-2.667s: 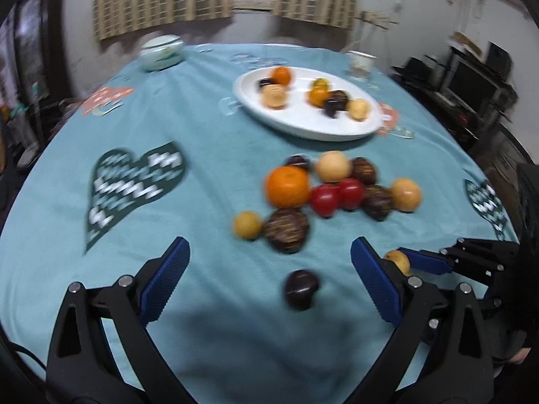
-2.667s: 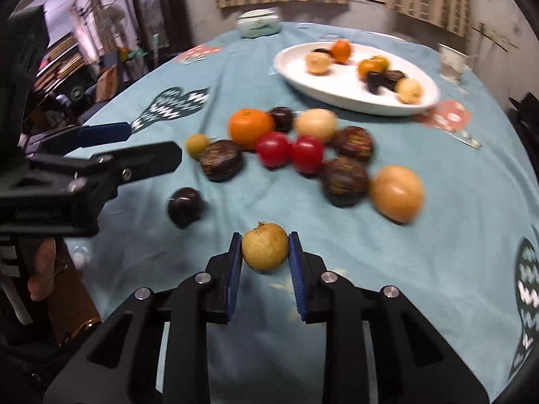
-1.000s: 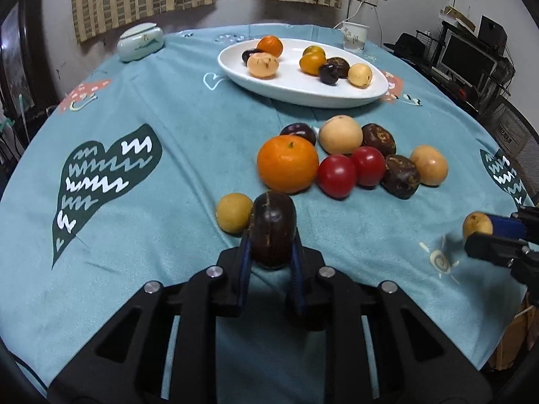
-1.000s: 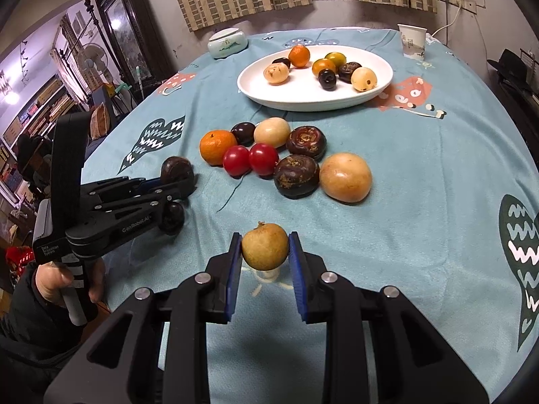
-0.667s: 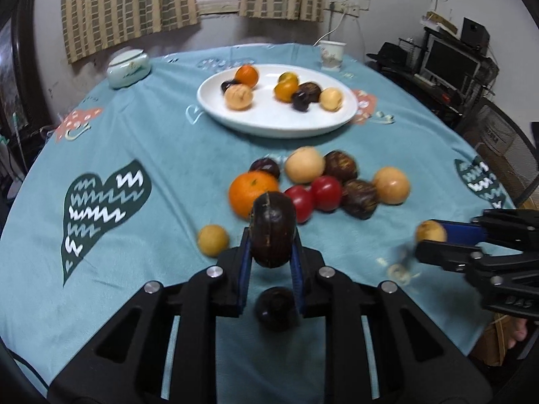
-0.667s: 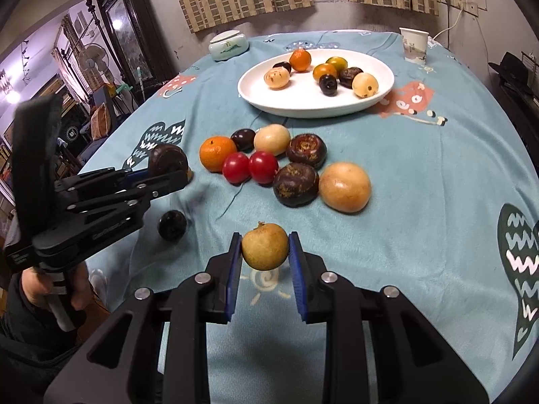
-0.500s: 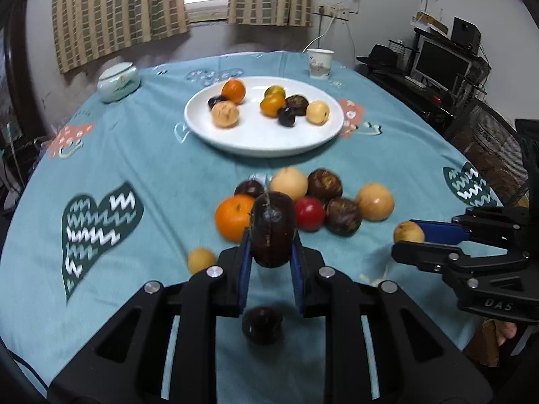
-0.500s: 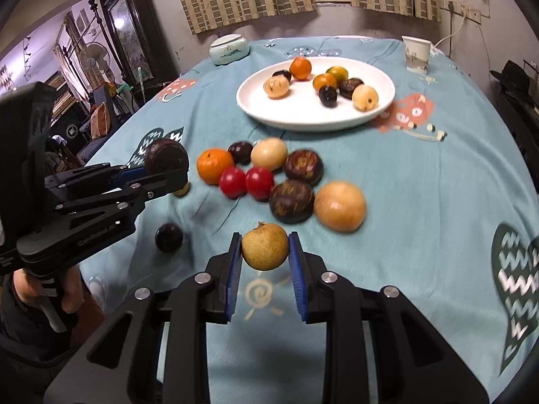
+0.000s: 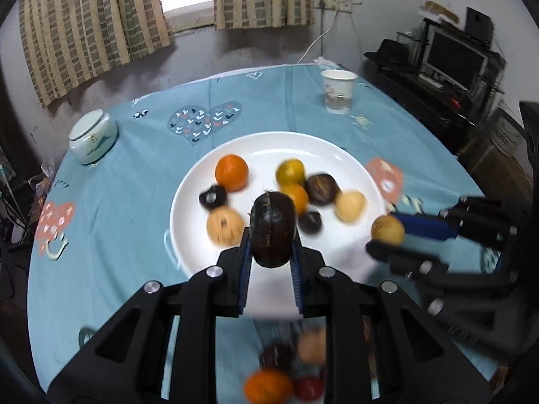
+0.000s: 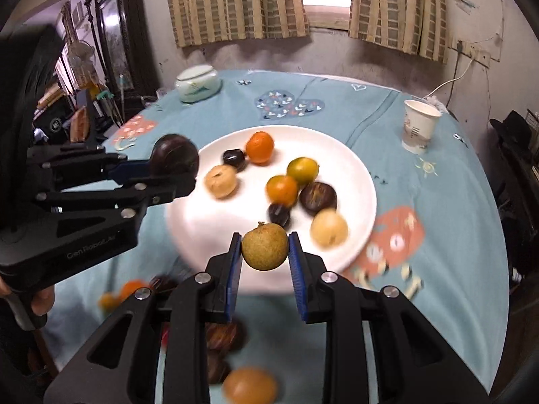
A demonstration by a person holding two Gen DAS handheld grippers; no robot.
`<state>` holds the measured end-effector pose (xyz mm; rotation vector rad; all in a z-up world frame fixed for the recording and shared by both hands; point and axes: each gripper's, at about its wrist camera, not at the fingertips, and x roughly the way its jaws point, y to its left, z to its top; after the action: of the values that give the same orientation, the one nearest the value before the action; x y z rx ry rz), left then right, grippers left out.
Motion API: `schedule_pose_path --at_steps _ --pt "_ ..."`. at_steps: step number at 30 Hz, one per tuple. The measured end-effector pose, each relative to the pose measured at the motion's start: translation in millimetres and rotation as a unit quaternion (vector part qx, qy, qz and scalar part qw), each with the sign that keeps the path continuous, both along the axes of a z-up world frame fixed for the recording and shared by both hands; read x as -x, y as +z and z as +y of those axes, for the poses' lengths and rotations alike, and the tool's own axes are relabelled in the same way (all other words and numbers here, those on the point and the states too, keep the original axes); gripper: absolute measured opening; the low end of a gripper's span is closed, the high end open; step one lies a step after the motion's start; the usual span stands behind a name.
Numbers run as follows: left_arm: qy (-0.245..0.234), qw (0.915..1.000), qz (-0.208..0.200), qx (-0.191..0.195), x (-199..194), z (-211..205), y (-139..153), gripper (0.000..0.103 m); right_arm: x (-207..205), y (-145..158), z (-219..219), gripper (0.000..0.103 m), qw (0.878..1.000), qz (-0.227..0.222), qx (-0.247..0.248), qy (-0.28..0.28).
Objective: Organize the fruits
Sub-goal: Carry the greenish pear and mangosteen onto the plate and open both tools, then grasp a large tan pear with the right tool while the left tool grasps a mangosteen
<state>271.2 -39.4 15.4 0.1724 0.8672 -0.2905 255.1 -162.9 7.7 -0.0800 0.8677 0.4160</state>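
Striped curtains hang over a bright window at the far wall, and below them a round table wears a blue cloth (image 9: 134, 181) printed with hearts. My left gripper (image 9: 271, 252) is clamped on a dark brown fruit (image 9: 273, 229), held above the near edge of the white plate (image 9: 269, 144). My right gripper (image 10: 265, 252) pinches a small yellow-brown fruit (image 10: 264, 246) between its blue pads, also over the plate's near rim, to the right of the left tool. On the plate lie seven pieces: an orange (image 9: 231, 172) at the far left, a yellow-green citrus (image 9: 290, 171), a smaller orange fruit (image 9: 296, 197), a dark brown one (image 9: 322, 189), a pale yellow one (image 9: 350, 206), a tan one (image 9: 225, 226) and two small dark ones. Nearer me, blurred below the grippers, more fruit sits loose on the cloth, among it an orange one (image 9: 267, 385) and a red one (image 9: 308, 387). Far left stands a lidded white jar (image 9: 92, 136); far right a paper cup (image 9: 338, 91).
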Motion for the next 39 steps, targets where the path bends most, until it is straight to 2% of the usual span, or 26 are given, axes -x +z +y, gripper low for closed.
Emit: schedule_pose_path --at_steps 6,10,11,12,13,14,16,18,21,23,24,27,31,34,39 --pt "0.01 0.9994 0.034 0.004 -52.4 -2.8 -29.8 0.021 -39.0 -23.3 2.0 0.027 1.0 0.031 -0.002 -0.001" --pt "0.009 0.9987 0.05 -0.001 -63.0 -5.4 -45.8 0.022 -46.2 -29.5 2.5 0.028 1.0 0.019 0.007 -0.005" --pt "0.012 0.9987 0.05 -0.001 -66.2 -4.8 -47.3 0.032 -47.2 -29.4 3.4 0.029 1.0 0.008 0.01 -0.008" --pt "0.014 0.9988 0.048 0.0 -67.9 -4.4 -46.6 0.042 -47.9 -29.2 4.5 0.034 1.0 -0.002 0.017 -0.011" --pt "0.022 0.9989 0.041 -0.001 -69.8 -2.9 -44.4 0.067 -48.9 -29.9 6.7 0.058 0.999 -0.01 0.029 -0.013" --pt "0.033 0.999 0.029 -0.002 -70.6 -0.4 -40.4 0.074 -49.6 -30.6 8.5 0.08 0.998 -0.021 0.05 -0.025" --pt "0.034 0.9991 0.026 0.007 -70.5 3.1 -33.1 0.074 -46.3 -27.2 7.4 0.089 0.996 -0.054 0.058 -0.032" --pt "0.038 0.9991 0.017 0.01 -64.3 8.8 -23.5 0.074 -45.2 -23.5 4.8 0.09 0.996 -0.052 0.057 -0.034" --pt "0.041 0.9991 0.001 0.012 -43.5 20.0 -7.9 0.076 -32.1 -9.2 -0.4 0.09 0.997 -0.05 0.044 -0.029" --pt "0.041 0.9989 -0.014 0.019 -19.0 30.3 2.9 0.087 -15.7 0.9 -1.6 0.091 0.997 -0.056 0.053 -0.024" --pt "0.045 0.9985 -0.023 0.019 -2.7 36.1 7.5 0.09 -5.1 5.1 -2.7 0.092 0.996 -0.059 0.058 -0.023" --pt "0.054 0.9977 -0.037 0.016 42.6 49.5 10.8 0.091 33.9 11.9 -9.3 0.094 0.996 -0.057 0.058 -0.021" --pt "0.068 0.9958 -0.051 0.035 109.0 68.2 -2.7 0.093 95.4 3.8 -23.1 0.096 0.997 -0.049 0.054 -0.037" --pt "0.083 0.9938 -0.061 0.041 154.5 78.6 -22.7 0.094 142.5 -12.3 -34.1 0.096 0.994 -0.038 0.06 -0.077" --pt "0.091 0.993 -0.032 0.068 198.8 87.6 -47.7 0.094 177.7 -27.7 -38.3 0.096 0.995 -0.018 0.027 -0.093"
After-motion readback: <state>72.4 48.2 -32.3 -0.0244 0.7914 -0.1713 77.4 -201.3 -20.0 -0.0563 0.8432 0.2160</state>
